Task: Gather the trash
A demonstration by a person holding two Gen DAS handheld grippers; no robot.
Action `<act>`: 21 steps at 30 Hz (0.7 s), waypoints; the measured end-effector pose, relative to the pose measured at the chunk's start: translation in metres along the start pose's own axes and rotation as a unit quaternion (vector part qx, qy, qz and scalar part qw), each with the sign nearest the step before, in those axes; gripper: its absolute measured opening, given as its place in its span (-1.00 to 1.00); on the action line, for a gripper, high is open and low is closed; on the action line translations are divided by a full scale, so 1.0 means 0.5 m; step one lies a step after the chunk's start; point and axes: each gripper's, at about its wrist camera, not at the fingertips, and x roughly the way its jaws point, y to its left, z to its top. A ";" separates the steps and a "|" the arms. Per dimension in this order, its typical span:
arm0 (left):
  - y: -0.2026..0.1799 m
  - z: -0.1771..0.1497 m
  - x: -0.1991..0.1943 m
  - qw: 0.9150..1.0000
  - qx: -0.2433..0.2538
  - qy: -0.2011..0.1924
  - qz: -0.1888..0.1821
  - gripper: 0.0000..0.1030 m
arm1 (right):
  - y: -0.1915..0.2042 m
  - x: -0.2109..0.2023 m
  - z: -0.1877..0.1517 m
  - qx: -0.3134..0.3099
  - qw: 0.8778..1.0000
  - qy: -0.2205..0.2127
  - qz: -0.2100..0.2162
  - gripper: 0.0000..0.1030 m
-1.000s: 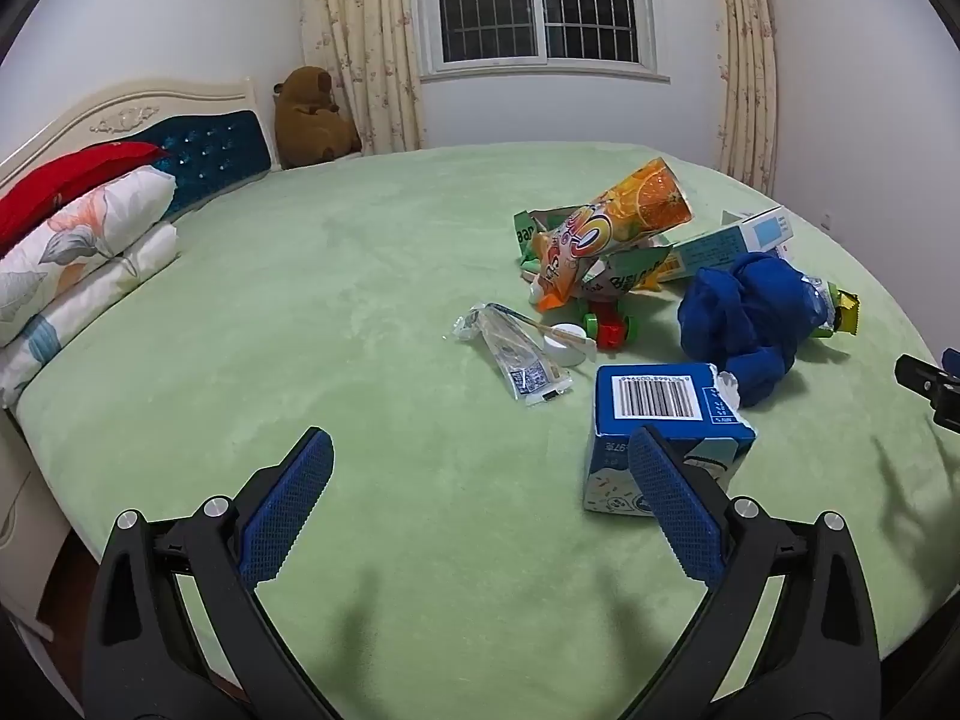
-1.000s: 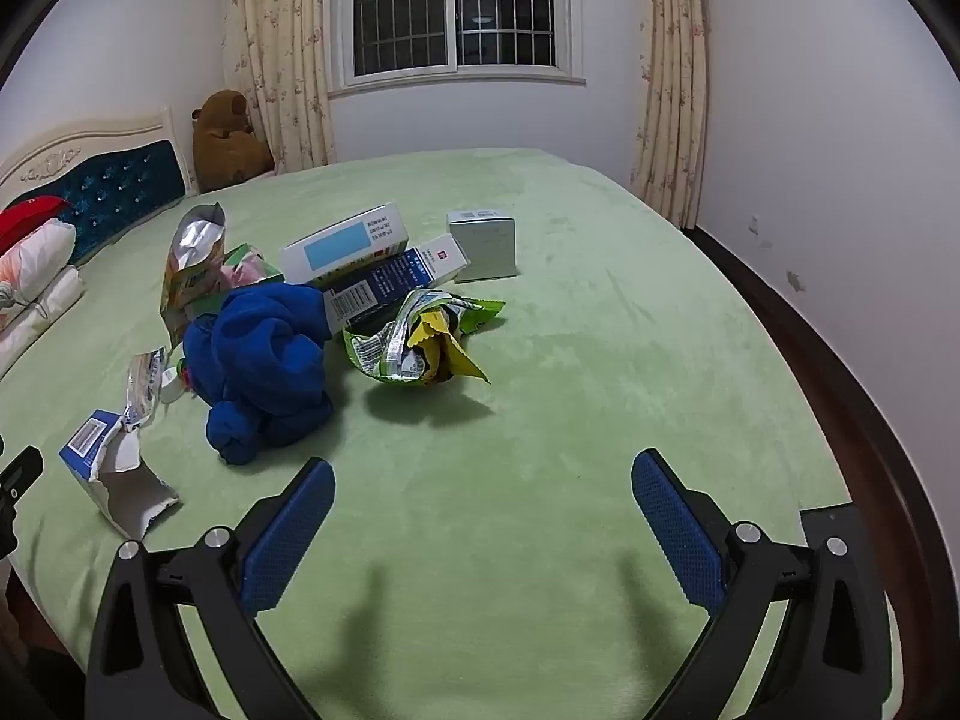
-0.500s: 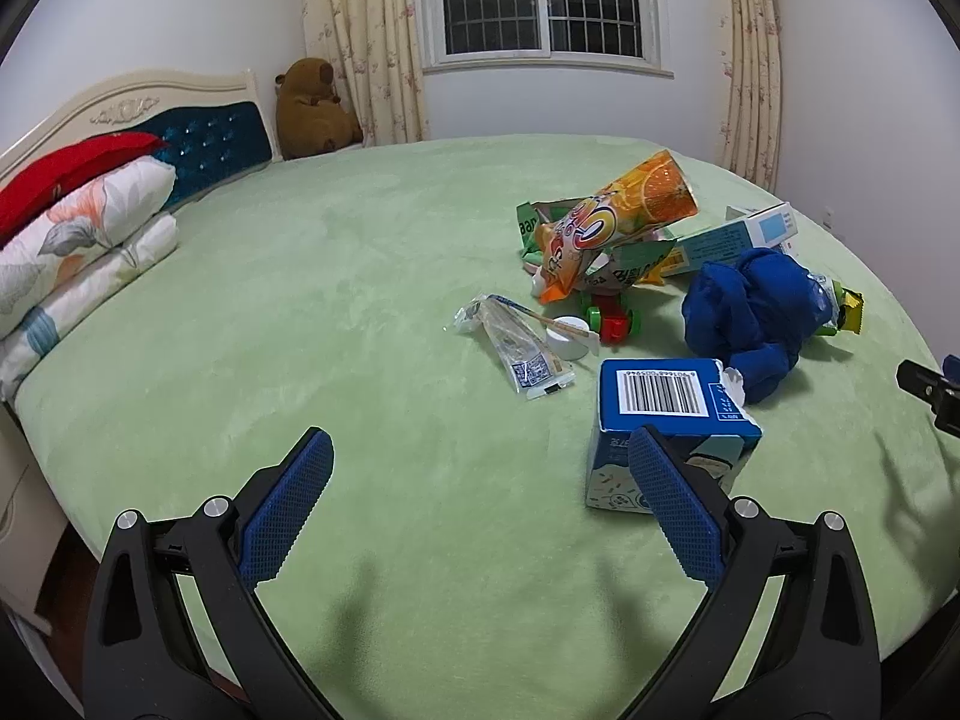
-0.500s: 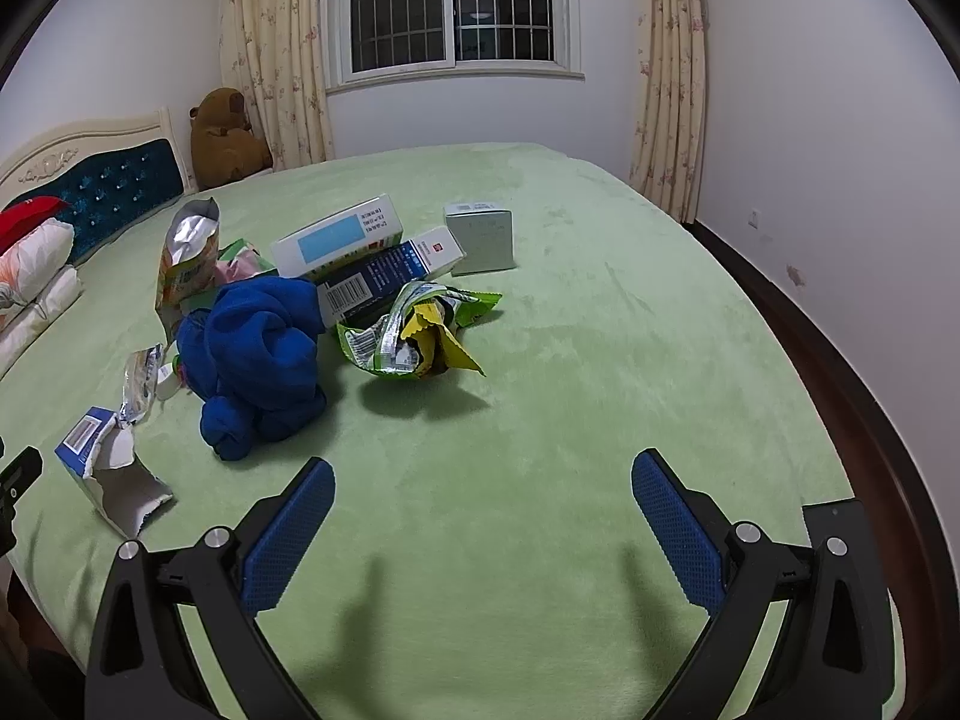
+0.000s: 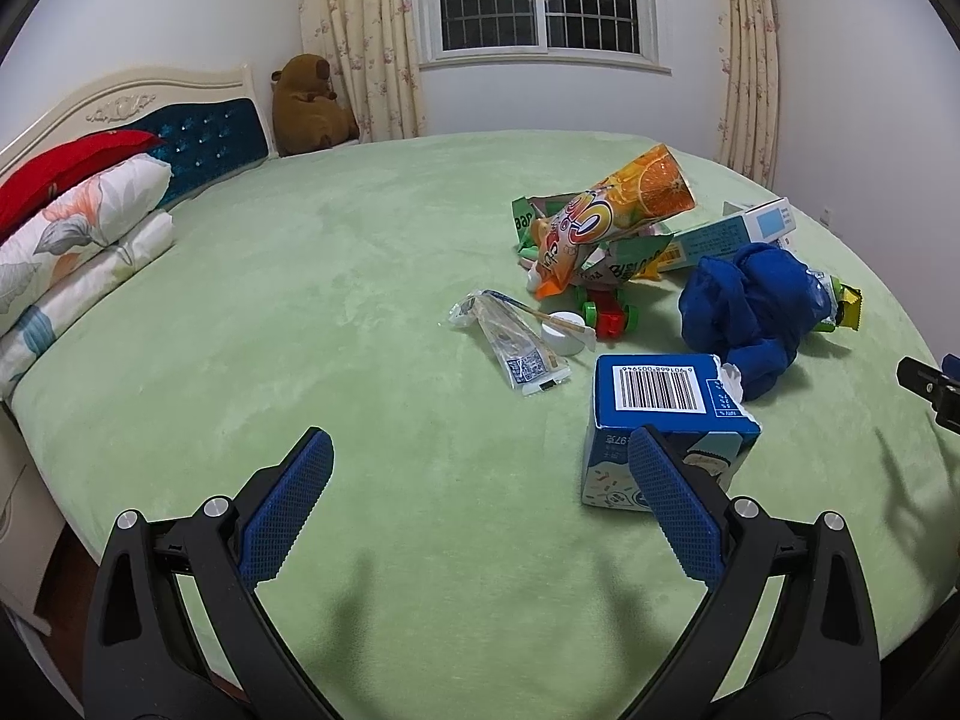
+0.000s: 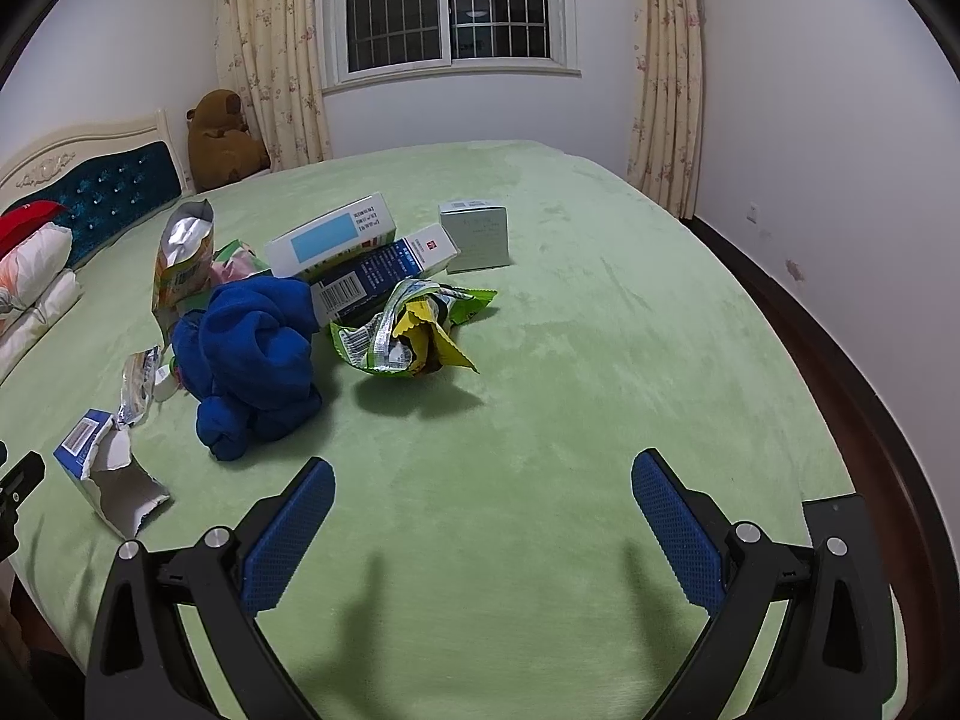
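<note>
Trash lies on the green bed cover (image 5: 312,276). A torn blue carton (image 5: 660,414) sits just past my left gripper (image 5: 480,480), which is open and empty; the carton also shows in the right wrist view (image 6: 102,468). Beyond it lie a clear wrapper (image 5: 516,342), a white cap (image 5: 564,330), an orange snack bag (image 5: 606,216) and a crumpled blue cloth (image 5: 750,312). My right gripper (image 6: 483,498) is open and empty, short of a green and yellow wrapper (image 6: 408,330), the blue cloth (image 6: 258,354), and several boxes (image 6: 384,252).
Pillows (image 5: 72,246) and a blue headboard (image 5: 204,144) are at the far left. A brown plush toy (image 5: 312,102) sits by the curtains. The bed's right edge (image 6: 840,420) drops to a dark floor beside the white wall.
Both grippers have drifted slightly; the trash sits a little lower and nearer in the views. Both stay open and empty. No object has moved.
</note>
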 end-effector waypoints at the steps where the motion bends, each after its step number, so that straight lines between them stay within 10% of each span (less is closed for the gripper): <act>1: 0.000 0.000 0.000 1.000 0.000 0.000 0.000 0.87 | -0.001 0.000 0.000 0.000 1.000 0.000 0.000 0.90; 21: -0.009 -0.003 0.000 1.000 0.005 0.000 -0.008 0.87 | -0.004 -0.001 -0.002 0.001 1.000 0.001 0.000 0.90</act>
